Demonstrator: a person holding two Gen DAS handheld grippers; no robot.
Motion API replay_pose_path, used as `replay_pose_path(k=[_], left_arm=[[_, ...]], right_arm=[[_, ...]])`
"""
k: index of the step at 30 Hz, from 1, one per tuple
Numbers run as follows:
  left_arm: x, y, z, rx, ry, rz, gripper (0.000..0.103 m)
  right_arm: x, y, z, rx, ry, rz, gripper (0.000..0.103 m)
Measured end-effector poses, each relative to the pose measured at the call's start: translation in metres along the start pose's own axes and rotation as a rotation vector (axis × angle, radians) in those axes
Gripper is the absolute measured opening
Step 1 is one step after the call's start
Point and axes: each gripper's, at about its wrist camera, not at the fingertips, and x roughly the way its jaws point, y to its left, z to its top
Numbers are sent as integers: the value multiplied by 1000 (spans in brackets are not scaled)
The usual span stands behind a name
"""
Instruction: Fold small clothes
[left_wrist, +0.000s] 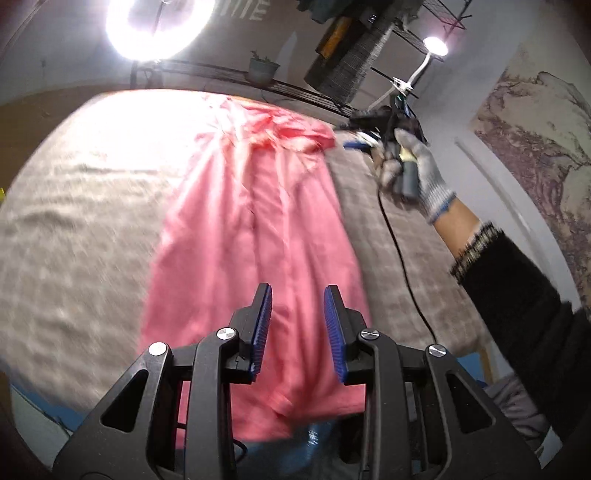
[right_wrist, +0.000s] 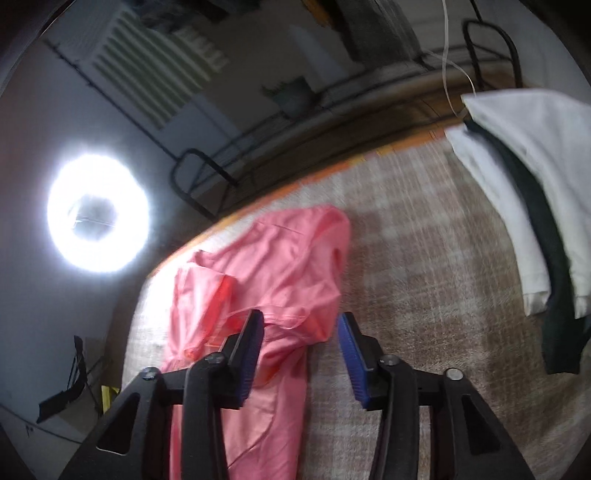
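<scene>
Item 1, nearest: left gripper (left_wrist: 297, 295), jaws apart and holding nothing, poised over the near hem of the pink garment (left_wrist: 251, 229). The hem hangs at the table's near edge, at 6 o'clock in the left wrist view.

Item 2: pink garment, a small top or dress, lying lengthwise on the beige checked table cover (left_wrist: 74, 221), running from 6 o'clock up to 12 o'clock. It appears folded once along its length into a narrow strip; the body lies fairly flat, with creases.

Item 3: far end of the garment, sleeves and neckline bunched and rumpled, at about 12 o'clock in the left view. Not yet smoothed.

Item 4: right gripper (right_wrist: 301, 321), jaws apart, empty, at the garment's far right corner; held by a gloved hand (left_wrist: 413, 166) at 2 o'clock in the left view. The frames are blurred.

Item 5: white and dark cloths (right_wrist: 524, 206) at 2 o'clock in the right view, well apart from the pink garment; whether they are finished folds cannot be told.

Item 6, farthest: ring lamp (right_wrist: 98, 218).

Status, by judgement: lengthwise fold seemingly done; sleeve end to tidy and crosswise folds left.
</scene>
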Motion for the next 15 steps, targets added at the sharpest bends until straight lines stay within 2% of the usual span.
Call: replay_pose_path(k=[4,5,6,8,13,15], left_arm=[[-7,22,27,-19,-47,47,29],[-8,25,32,-24,-62,54,29],[-10,29,34,-35,-77,51,29],[-10,34,35,-61,-78,31,29],[1,31,31,-54,-22,-9,29],[3,31,31,-51,-18,-15,29]], right_arm=[[21,-3,2,23,39,1,44],[26,0,3,13,48,-2,36],[29,3,4,-8,53,-17,17],[32,9,9,-57,46,-46,3],[21,34,29,-119,-24,-12,1],[25,57,37,-195,-24,-14,1]])
